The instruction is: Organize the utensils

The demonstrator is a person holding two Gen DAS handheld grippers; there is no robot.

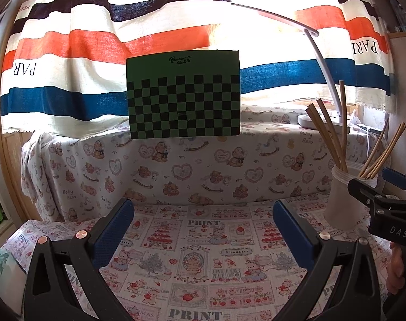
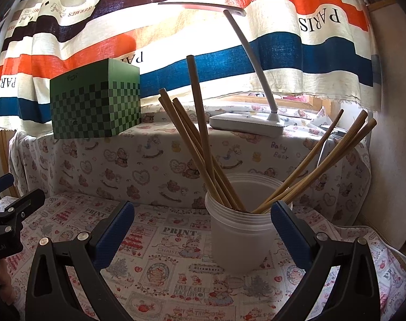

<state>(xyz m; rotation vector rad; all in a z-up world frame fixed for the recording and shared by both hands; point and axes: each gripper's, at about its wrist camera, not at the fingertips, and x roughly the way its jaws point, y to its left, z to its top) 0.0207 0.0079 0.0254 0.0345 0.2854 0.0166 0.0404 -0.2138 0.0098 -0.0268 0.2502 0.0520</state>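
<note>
A translucent white plastic cup (image 2: 239, 230) stands upright on the bench (image 2: 160, 262), near its right edge and close to the raised, cloth-draped ledge (image 2: 122, 160) along the back. Its rim is ribbed with several stacked rings. In it stand the chopsticks (image 2: 200, 144), plain light-brown wooden sticks with squared tops, fanned into two bunches: one bunch leans toward the left, with a single stick nearly upright, and the other leans out toward the right.

The right tool (image 2: 203, 230) is spread wide, gripping nothing; in its own view the cup sits between its blue-padded fingers (image 2: 114, 232) but nearer the right one, and contact cannot be judged. The left tool (image 1: 203, 230) is also spread wide and empty, over the middle of the bench, with the cup well off to its right beside the right tool.

The bench wears a printed cloth of cakes, bunnies and the word PRINT. On the ledge sit a green checkered box (image 2: 96, 107) toward the left and a white desk lamp (image 2: 245, 123) toward the right, before a striped curtain (image 2: 283, 53).
</note>
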